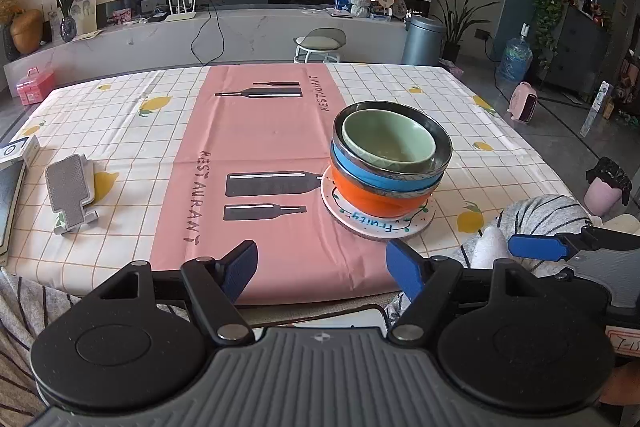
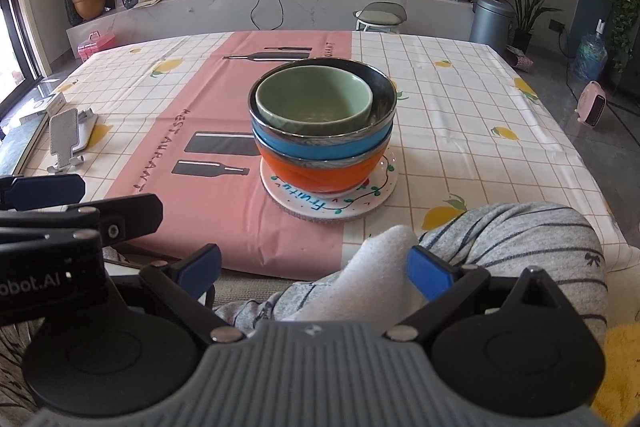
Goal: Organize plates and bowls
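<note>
Three bowls, one plate: green bowl [image 2: 314, 99] sits inside blue bowl [image 2: 320, 143], which sits inside orange bowl [image 2: 320, 173]; the whole nest stands on a white plate [image 2: 332, 203] lettered "Fruity"; the stack is on the table, straddling the edge where the pink runner [image 2: 224, 187] meets the checked tablecloth [image 2: 480, 131]

Left tongs: my left gripper [image 1: 322, 267] has its blue pads spread wide with nothing between them; it is held low at the near edge of the table

Right tongs: my right gripper [image 2: 314, 267] is likewise spread wide and empty; a knee in striped grey cloth [image 2: 520, 235] shows behind its gap, not in its hold

Stack relative to tongs: well ahead of both; in the left wrist view it lies forward and off to the right of the pads; in the right wrist view it lies almost straight ahead, a little left of centre; neither gripper touches it

State of task: I judge the sorting looks done or nearly so, since every dish I can see is already nested

Risk, tipping: the green bowl sits off-centre, pushed to the left of the blue one; a knock to the rim from a pad could rock the nest

Risk, sliding: the plate rests on cloth; a sideways shove might drag cloth and stack together

Risk, crowding: my two grippers hang just beside each other; reaching with both at once could make them collide

Risk, bystanders: a grey phone stand [image 2: 66, 139] lies well to the left, clear of any straight reach
</note>
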The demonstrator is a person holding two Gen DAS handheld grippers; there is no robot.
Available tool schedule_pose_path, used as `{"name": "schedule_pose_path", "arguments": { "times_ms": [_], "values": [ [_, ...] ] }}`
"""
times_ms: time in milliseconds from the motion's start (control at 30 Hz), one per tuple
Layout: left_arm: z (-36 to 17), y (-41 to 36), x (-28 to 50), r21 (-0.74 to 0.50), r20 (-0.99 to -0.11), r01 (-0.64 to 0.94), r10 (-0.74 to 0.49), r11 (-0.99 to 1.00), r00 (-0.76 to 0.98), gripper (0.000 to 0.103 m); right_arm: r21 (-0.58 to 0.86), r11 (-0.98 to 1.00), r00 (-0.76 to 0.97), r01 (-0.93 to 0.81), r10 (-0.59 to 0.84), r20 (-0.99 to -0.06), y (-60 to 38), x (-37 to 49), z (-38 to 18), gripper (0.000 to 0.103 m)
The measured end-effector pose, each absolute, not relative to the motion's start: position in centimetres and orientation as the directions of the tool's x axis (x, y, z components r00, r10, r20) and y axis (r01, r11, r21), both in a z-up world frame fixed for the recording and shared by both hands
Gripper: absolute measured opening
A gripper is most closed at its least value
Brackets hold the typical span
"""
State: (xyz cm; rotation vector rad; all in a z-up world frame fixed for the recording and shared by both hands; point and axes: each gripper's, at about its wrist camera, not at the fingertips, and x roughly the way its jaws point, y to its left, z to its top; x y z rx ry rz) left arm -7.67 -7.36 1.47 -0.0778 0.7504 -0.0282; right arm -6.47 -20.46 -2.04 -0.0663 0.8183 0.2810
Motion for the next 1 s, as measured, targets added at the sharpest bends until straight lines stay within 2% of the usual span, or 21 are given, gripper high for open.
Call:
{"name": "schedule_pose_path", "arguments": {
  "times_ms": [1000],
  "values": [
    [1.69,-7.2,-7.91,-0.065,-0.678,-0.027,-0.024,0.998,0.735,0.087,0.035,0.958,0.665,-0.286,0.225,-0.713,-20.13,-6.85,-1.75,0.097]
  ]
}}
